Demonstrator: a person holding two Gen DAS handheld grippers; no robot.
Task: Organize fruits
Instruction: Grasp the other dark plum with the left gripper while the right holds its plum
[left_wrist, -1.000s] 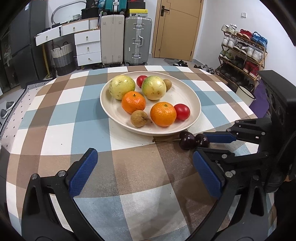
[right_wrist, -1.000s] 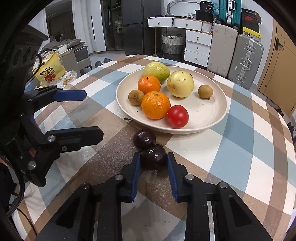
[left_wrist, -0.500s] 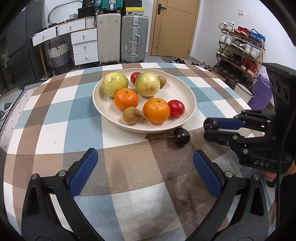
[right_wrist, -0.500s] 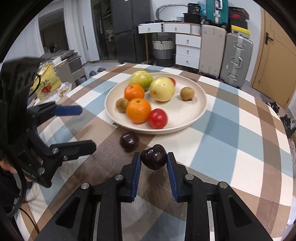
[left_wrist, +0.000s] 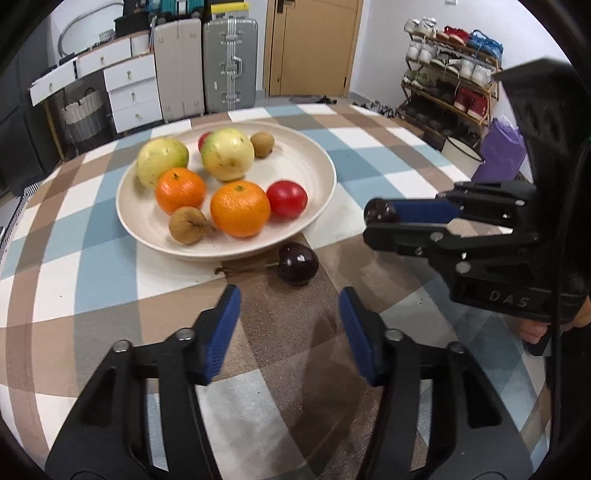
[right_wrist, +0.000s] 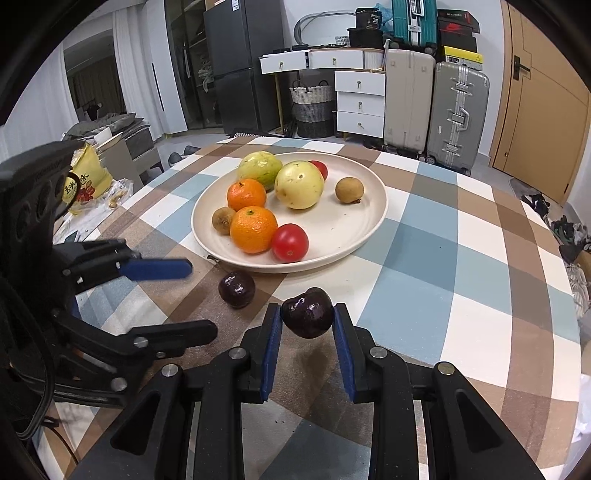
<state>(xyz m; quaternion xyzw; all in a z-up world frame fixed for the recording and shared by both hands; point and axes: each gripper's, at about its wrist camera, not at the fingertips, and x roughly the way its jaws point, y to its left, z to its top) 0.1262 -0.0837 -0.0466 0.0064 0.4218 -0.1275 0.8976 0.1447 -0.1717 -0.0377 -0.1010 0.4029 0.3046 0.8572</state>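
Lifted off the cloth since earlier, one dark plum (right_wrist: 307, 313) is clamped by the right gripper (right_wrist: 307, 325) for the plate (right_wrist: 365, 229), while the left gripper (left_wrist: 290, 321), empty at lower centre, is being closed toward the second plum (left_wrist: 297, 264).

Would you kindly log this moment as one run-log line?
right hand-held gripper: shut on dark cherry, lifted | left hand-held gripper: closing, nothing between pads | second cherry: on tablecloth beside plate

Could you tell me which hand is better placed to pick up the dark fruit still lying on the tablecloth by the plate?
The left. Its tongs, closing with nothing between them yet, point straight at the loose dark fruit. The right tongs are already shut on the other dark fruit.
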